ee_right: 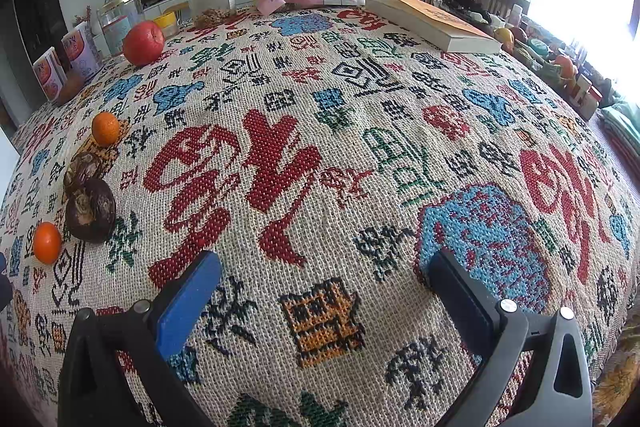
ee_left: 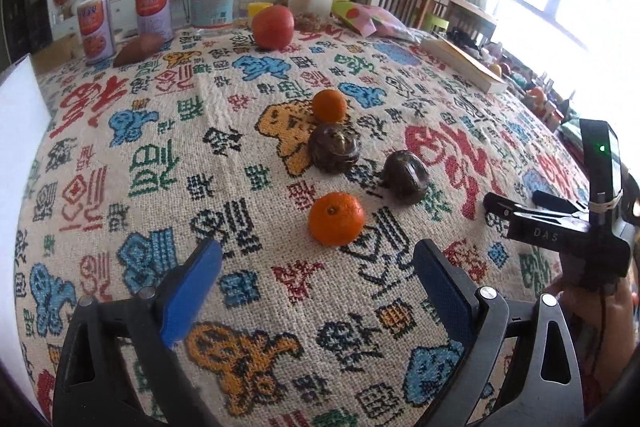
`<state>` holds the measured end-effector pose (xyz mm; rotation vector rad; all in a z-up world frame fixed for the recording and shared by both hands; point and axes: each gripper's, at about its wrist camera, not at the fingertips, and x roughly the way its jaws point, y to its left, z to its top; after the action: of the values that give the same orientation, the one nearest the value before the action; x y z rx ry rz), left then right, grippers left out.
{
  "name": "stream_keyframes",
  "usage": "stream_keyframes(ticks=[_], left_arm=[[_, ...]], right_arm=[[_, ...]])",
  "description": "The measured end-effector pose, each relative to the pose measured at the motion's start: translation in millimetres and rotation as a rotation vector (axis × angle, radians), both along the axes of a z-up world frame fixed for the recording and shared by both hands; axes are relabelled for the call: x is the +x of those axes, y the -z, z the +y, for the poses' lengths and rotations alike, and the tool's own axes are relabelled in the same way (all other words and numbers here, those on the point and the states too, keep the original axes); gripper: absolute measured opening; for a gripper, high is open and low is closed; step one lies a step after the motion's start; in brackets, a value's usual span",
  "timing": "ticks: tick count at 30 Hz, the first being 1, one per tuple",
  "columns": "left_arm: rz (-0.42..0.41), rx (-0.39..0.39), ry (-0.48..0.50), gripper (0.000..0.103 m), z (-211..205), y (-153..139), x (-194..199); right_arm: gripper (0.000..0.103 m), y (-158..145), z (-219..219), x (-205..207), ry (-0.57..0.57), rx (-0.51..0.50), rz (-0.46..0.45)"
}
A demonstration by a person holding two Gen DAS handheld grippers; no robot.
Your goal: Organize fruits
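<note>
1. Nearest our left gripper (ee_left: 316, 283) sits the near tangerine (ee_left: 337, 218), just ahead of the spread blue pads (ee_left: 191, 291) and slightly right of their centre line. We judge it light, round and slightly soft, with a skin that dents if squeezed hard; a gentle hold across its widest part, on the two sides, looks safest.
2. Behind it lie two dark wrinkled fruits: one (ee_left: 405, 177) to the right, close by, the other (ee_left: 334, 147) further back, just beside or touching the far tangerine (ee_left: 329, 105). We take their shells for firmer and drier, likely to roll on the woven tablecloth (ee_left: 200, 163).
3. Well apart, near the table's far edge, stands a large red fruit (ee_left: 273, 27), probably the heaviest piece and needing the widest opening.
4. Our left gripper hovers low over the cloth, released, jaws wide, holding nothing, aimed towards the fruit cluster.
5. Our right gripper (ee_right: 324, 291) is likewise released and empty, jaws wide, pointing at bare cloth; the fruit line lies far to its left. From the left wrist view we see its body at the right edge, a hand (ee_left: 600, 303) beneath it.
6. Jars, cans and a book (ee_right: 436, 21) line the far side, well clear of the fruit.
</note>
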<state>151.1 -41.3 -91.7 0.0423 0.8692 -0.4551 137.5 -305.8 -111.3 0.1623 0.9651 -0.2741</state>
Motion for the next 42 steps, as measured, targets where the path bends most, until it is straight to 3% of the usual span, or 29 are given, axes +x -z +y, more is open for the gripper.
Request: stream_keyframes(ticks=[3,5,7,8,10,13,19,23,26,27,30,42], left_arm=[[-0.023,0.068,0.039,0.095,-19,8,5],[-0.031,0.069,0.051,0.084,-22,12,7],[-0.003,0.07,0.061,0.05,-24,17,12],[-0.009,0.076,0.053,0.048,-23,17,13],[-0.012,0.048,0.054,0.032,-19,15,12],[-0.049,0.064,0.018,0.032,-8,8,9],[-0.056,0.104,-0.106,0.032,42,-3,16],[0.021,0.107,-0.177,0.032,71,12,34],[0.019,0.102,-0.184,0.036,75,17,35],[0.015,0.109,-0.185,0.042,73,18,35],[0.0,0.156,-0.203,0.083,67,23,33],[0.023,0.169,-0.241,0.095,71,26,35]], right_arm=[[0.103,0,0,0,0.0,0.0,0.0],[0.103,0,0,0,0.0,0.0,0.0],[0.103,0,0,0,0.0,0.0,0.0],[0.103,0,0,0,0.0,-0.001,0.0],[0.103,0,0,0,0.0,-0.001,0.0],[0.103,0,0,0,0.0,0.0,0.0],[0.103,0,0,0,0.0,0.0,0.0],[0.103,0,0,0,0.001,-0.001,0.0],[0.103,0,0,0,0.001,-0.001,0.0],[0.103,0,0,0,0.001,-0.001,0.0],[0.103,0,0,0,0.001,-0.001,0.0],[0.103,0,1,0,0.002,0.0,0.001]])
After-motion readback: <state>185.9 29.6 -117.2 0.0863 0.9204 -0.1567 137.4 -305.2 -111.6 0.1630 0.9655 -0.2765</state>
